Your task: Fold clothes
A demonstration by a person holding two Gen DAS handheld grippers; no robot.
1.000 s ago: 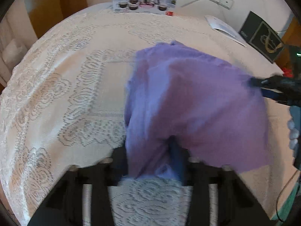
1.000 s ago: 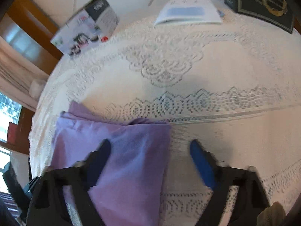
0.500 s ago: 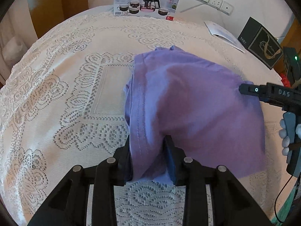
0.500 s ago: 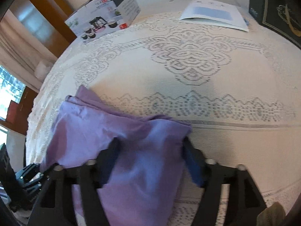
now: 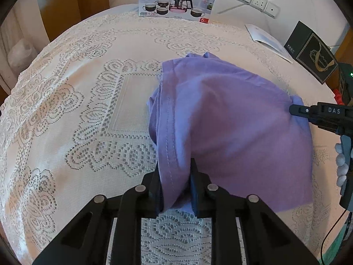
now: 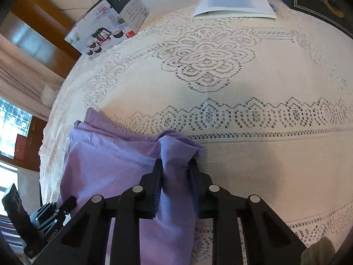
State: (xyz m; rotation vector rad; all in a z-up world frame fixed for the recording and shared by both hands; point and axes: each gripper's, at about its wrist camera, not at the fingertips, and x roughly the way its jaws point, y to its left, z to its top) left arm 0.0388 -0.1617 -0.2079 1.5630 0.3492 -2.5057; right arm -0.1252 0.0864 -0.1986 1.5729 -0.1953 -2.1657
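Purple garment (image 5: 231, 128) lies bunched on the lace-covered table (image 5: 88, 114), stretched between the two claws. Its long axis runs roughly from the left claw (image 5: 175, 190) across to the right claw (image 6: 176, 185).

Left claw: jaws closing, a hemmed edge of the cloth gathered between them, pads on fabric. Garment fans out ahead and to the right of it. Points steeply down at the table.

Right claw: jaws closing, pinching a bunched corner of the cloth, rest of the garment trailing off to its left. Also tipped steeply down. In the left view its black body (image 5: 320, 114) sits at the garment's far right edge.

Each claw holds its own end, so neither is nearer. Judgement: the fold turns on lifting both held edges together and carrying them across the long axis; open table ahead gives room.
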